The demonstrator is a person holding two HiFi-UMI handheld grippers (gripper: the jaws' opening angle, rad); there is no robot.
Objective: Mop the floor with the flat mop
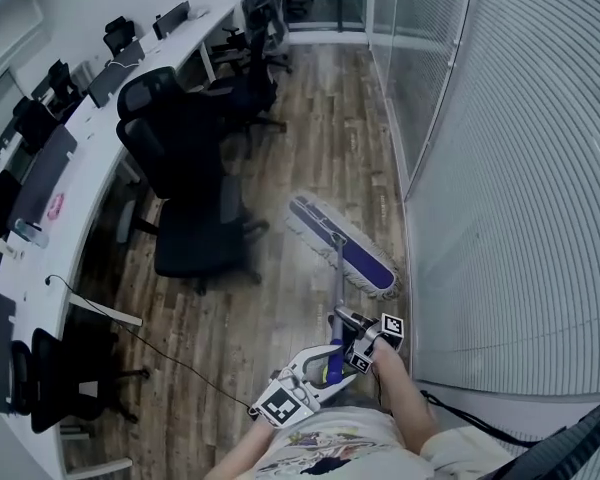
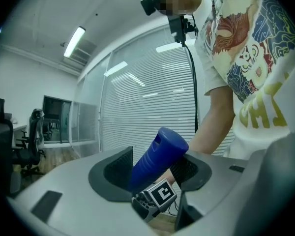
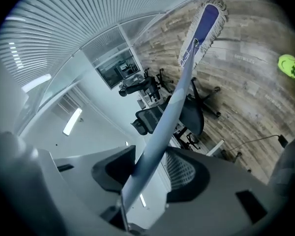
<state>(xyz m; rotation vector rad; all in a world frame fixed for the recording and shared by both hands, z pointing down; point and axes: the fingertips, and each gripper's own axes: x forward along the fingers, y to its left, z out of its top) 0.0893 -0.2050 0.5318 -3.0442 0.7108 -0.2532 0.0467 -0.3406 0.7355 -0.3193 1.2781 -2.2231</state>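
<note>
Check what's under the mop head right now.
The mop head lies flat on the wood-plank floor, beside the partition wall. Its pad covers the planks beneath, so any dirt or wetness there cannot be seen.

A wood-plank floor (image 1: 310, 118) runs ahead of me as a narrow aisle — a long white desk (image 1: 85, 183) with dark monitors (image 1: 42, 176) lines my left, black office chairs (image 1: 180, 158) standing beside it. On my right is a glass wall with closed slatted blinds (image 1: 520, 168); strip lights (image 2: 74, 41) glow overhead.
</note>
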